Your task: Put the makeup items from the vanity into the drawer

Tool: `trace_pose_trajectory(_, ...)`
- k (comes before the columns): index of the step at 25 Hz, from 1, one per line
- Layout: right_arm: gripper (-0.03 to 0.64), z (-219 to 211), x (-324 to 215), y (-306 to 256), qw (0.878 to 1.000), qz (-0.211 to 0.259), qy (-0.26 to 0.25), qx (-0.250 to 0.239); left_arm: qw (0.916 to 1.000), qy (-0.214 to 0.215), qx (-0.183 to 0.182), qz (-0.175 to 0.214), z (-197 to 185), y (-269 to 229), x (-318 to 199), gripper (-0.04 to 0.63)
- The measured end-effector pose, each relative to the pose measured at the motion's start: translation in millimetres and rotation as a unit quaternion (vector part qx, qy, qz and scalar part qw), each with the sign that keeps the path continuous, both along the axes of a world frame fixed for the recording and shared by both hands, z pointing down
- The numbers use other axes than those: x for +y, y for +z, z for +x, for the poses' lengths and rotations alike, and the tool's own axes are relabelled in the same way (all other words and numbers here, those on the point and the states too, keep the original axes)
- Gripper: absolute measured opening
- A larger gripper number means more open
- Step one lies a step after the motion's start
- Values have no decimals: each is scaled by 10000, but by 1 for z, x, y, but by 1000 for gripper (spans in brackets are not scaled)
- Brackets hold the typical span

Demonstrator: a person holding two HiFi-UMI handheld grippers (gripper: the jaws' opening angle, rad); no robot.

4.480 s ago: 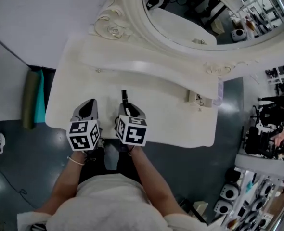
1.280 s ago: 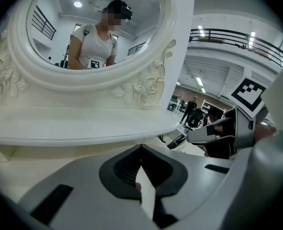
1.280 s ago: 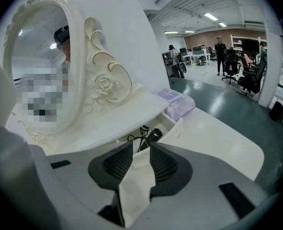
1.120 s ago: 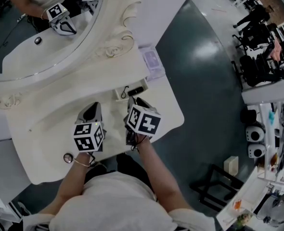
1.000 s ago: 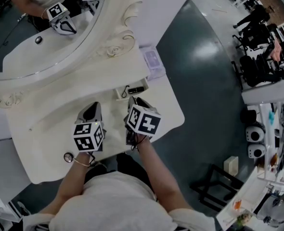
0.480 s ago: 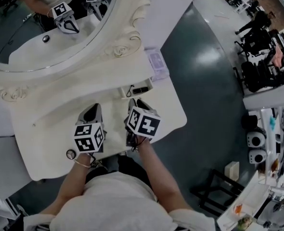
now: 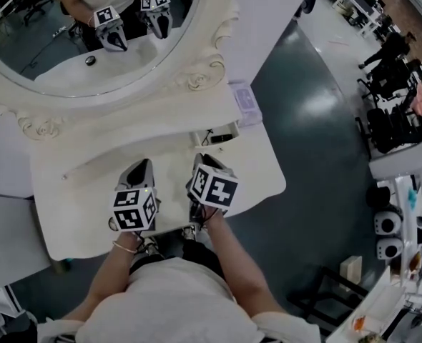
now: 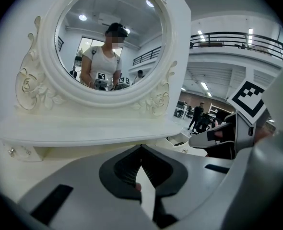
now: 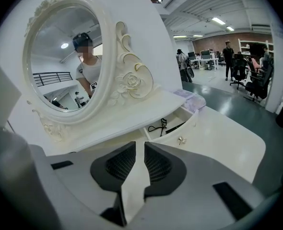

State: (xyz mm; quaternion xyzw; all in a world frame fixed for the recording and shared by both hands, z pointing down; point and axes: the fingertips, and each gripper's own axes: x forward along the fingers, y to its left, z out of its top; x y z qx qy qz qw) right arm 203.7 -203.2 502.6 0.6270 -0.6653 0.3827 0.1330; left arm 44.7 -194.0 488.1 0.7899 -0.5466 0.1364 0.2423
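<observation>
Both hand-held grippers have eased back from the open drawer [image 9: 170, 135] since a second ago. The black stick that stood at the tips of my right hand-held gripper [image 7: 199, 158] several seconds back is no longer there. Its jaws have just been closing. They stand a narrow slit apart with nothing between them, and only bare table [image 7: 257, 177] shows through the gap.

My left hand-held gripper [image 7: 140, 164] is at 9 o'clock of the right one, just beside it. Its jaws are pressed together at the tips, and I can make out nothing pinched in them. Both are over the front of the table, pointing toward the mirror [image 7: 75, 27] at 11 o'clock.

The drawer is pulled out from under the shelf [image 7: 146, 118], near my right hand-held gripper and at its 1 o'clock. Inside lie a black eyelash curler [image 9: 157, 126] and, at its 3 o'clock, a dark stick [image 9: 177, 125], close together. A small metal knob [image 9: 182, 140] sits on the drawer's front. On the shelf, at 1 o'clock of the drawer, rests a lavender box [image 7: 243, 102]. The mirror reflects me and both marker cubes.
</observation>
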Motion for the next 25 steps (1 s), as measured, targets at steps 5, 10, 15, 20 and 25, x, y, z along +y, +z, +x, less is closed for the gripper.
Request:
trace_pose_trajectory(5, 55, -19, 15, -2, 9998, 56, -186, -54, 9997, -198, -64, 119, -21, -10, 15, 3)
trace_pose_trajectory(10, 35, -33, 23, -10, 9990, 223, -378, -58, 9989, -379, -85, 246, -35, -20, 23, 3)
trace_pose_trajectory(15, 25, -47, 30, -17, 9971, 411, -623, -123, 9987, -410, -78, 302, -40, -25, 33, 3)
trace_pose_trajectory(20, 23, -65, 34, -19, 9946, 525, -888, -138, 9980, -516, -104, 343, -52, -30, 38, 3)
trace_pose_trajectory(25, 21, -65, 40, -21, 9944, 521, -918, -105, 9968, -667, -124, 427, -59, -34, 42, 3)
